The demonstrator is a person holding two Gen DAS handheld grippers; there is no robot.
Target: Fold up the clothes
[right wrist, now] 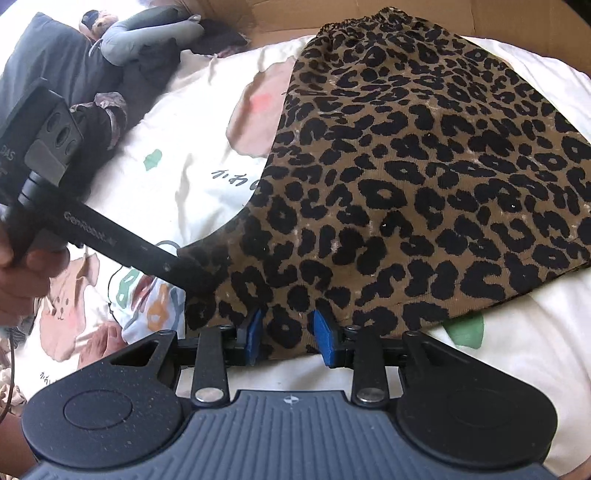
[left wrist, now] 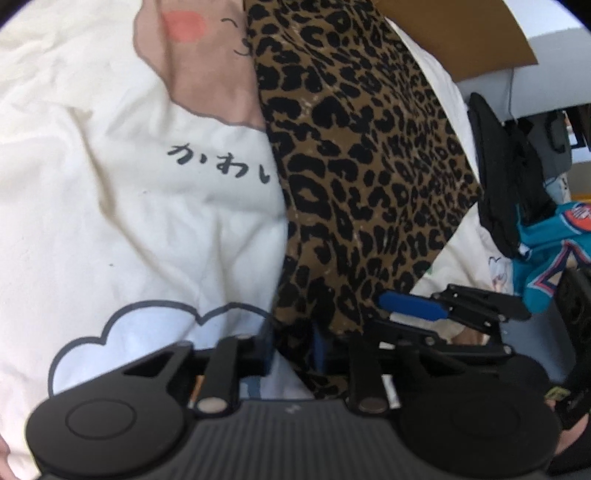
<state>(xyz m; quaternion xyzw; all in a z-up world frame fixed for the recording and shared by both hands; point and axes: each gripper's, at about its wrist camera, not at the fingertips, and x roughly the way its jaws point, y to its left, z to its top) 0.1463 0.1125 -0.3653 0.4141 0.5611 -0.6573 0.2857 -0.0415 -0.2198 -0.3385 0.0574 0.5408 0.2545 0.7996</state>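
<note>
Leopard-print garment lies spread on a cream printed bedsheet, its gathered waistband toward a cardboard box at the far side. The right wrist view shows the right gripper with both blue pads pressed on the garment's near hem, and the left gripper clamped on the hem's left corner, a hand on its handle, which reads "GenRobot.AI". Only this view shows the dark clothes heap at far left. The left wrist view alone shows a teal jersey and black clothing at right, plus hand-drawn Japanese characters on the sheet. There the garment's fabric is pinched between the left gripper's narrowed jaws.
</note>
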